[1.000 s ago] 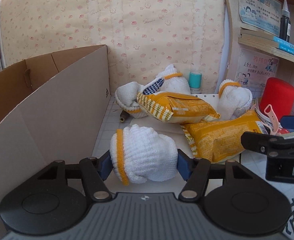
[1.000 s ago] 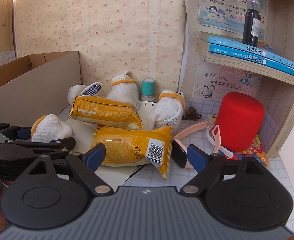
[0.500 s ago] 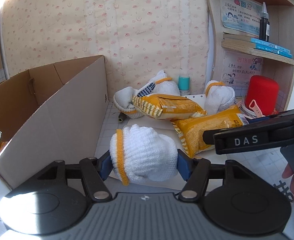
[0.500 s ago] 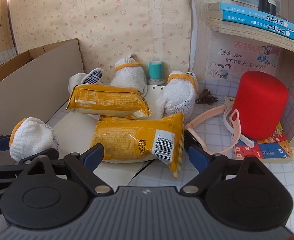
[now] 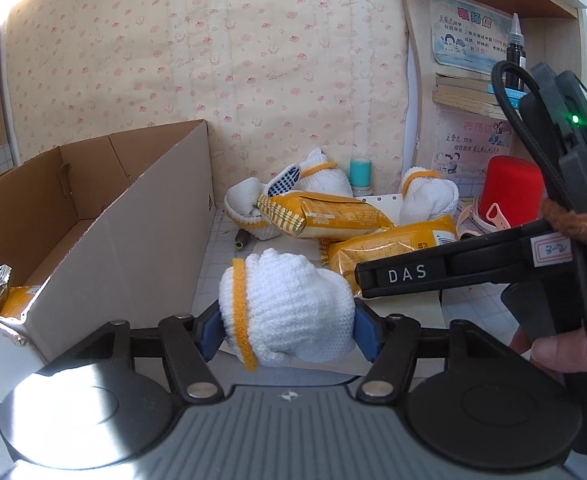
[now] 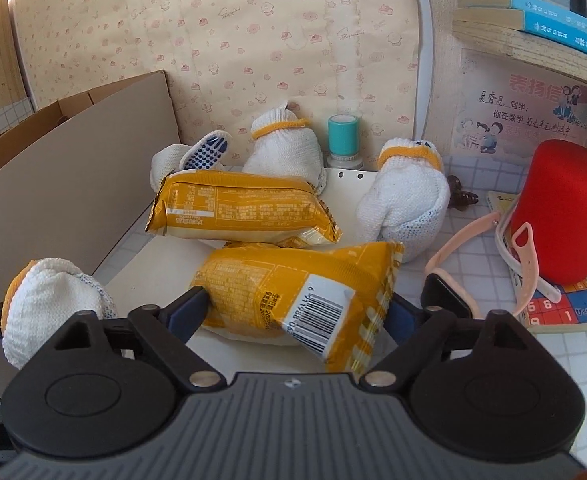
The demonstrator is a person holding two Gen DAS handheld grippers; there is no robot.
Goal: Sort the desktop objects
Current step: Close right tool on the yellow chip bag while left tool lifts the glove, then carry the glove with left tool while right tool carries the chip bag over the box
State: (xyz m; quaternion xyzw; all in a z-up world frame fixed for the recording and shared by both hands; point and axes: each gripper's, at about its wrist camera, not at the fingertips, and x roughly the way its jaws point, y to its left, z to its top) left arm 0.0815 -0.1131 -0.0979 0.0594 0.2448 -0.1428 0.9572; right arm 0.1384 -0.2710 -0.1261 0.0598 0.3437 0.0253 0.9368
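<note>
My left gripper [image 5: 289,334] is shut on a rolled white glove [image 5: 289,308] with a yellow cuff, held just above the desk beside the cardboard box [image 5: 133,240]. That glove [image 6: 53,300] also shows at the lower left of the right wrist view. My right gripper [image 6: 295,310] straddles the near yellow snack pack [image 6: 293,280], which lies flat on white paper. Its jaws are closing, and the blue pads stand right at the pack's two ends without visibly squeezing it. A second yellow pack [image 6: 241,208] lies behind it.
Three more rolled gloves [image 6: 285,152] [image 6: 405,200] [image 6: 189,156] lie by the wall with a teal stamp [image 6: 343,136]. At right are a red cylinder [image 6: 561,208], pink glasses [image 6: 465,236], a hair clip [image 6: 459,196] and a puzzle book [image 6: 565,304]. Snack packs [image 5: 13,300] lie in the box.
The right gripper moved forward and down over the near yellow pack and its jaws narrowed around it. The left gripper drew back a little, still holding the glove.
</note>
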